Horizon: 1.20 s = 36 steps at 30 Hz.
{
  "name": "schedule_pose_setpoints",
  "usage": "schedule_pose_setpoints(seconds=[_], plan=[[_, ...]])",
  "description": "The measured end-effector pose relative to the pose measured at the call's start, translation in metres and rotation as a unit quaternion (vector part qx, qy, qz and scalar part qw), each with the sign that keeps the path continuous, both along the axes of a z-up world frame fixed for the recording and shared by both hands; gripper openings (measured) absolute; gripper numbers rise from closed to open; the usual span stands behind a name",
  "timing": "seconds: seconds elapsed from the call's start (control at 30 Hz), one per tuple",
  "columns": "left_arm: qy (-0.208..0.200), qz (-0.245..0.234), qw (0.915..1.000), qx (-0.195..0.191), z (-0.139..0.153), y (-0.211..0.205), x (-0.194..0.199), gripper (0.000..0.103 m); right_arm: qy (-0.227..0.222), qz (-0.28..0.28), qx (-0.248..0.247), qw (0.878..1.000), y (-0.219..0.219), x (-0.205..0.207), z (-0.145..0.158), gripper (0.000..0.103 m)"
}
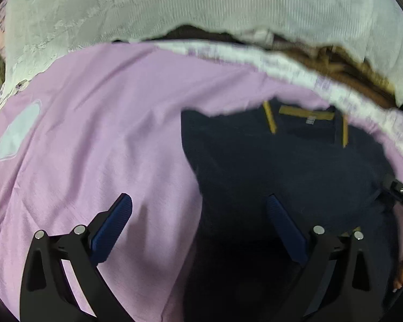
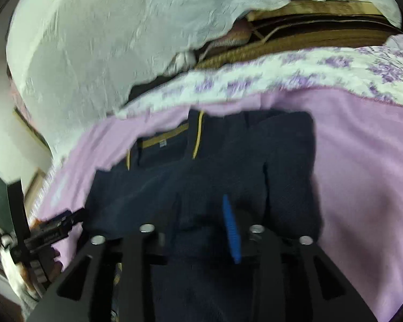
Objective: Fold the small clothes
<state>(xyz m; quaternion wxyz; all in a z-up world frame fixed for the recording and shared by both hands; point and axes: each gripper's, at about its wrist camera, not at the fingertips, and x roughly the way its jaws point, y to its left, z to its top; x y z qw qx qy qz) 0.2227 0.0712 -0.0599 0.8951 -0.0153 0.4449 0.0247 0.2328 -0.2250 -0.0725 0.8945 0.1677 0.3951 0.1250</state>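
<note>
Left wrist view: our left gripper [image 1: 198, 230] spread wide, empty, straddling navy polo shirt [image 1: 282, 166] edge on pink sheet [image 1: 94, 134], collar at 1 o'clock.

Right wrist view: our right gripper [image 2: 201, 230] pinching navy fabric; lift evenly, keep fold edge straight.

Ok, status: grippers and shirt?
Left gripper open, over shirt's edge. Right gripper shut on navy shirt. Shirt on pink sheet. Nothing blocking.
</note>
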Motion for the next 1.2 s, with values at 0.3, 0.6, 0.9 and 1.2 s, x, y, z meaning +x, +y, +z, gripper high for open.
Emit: schedule_pose_setpoints(seconds=[0.3,0.6,0.9,1.2], plan=[[0.005,-0.004,0.9992,-0.039,0.001,0.008,-0.025,0.098,-0.024,0.002,-0.035,0.999,0.013,-0.028,0.004,0.041],[0.03,-0.001,0.9994,0.017,-0.016,-0.011,-0.044,0.099,-0.011,-0.002,-0.061,0.998,0.021,-0.04,-0.009,0.053],[0.02,-0.016,0.9997,0.0,-0.015,-0.008,-0.11,0.099,-0.02,-0.047,-0.012,0.999,-0.004,-0.103,-0.007,0.067],[0.021,-0.055,0.9969,-0.051,-0.015,-0.009,-0.168,0.099,-0.022,-0.061,0.012,0.998,-0.03,-0.173,-0.014,0.069]])
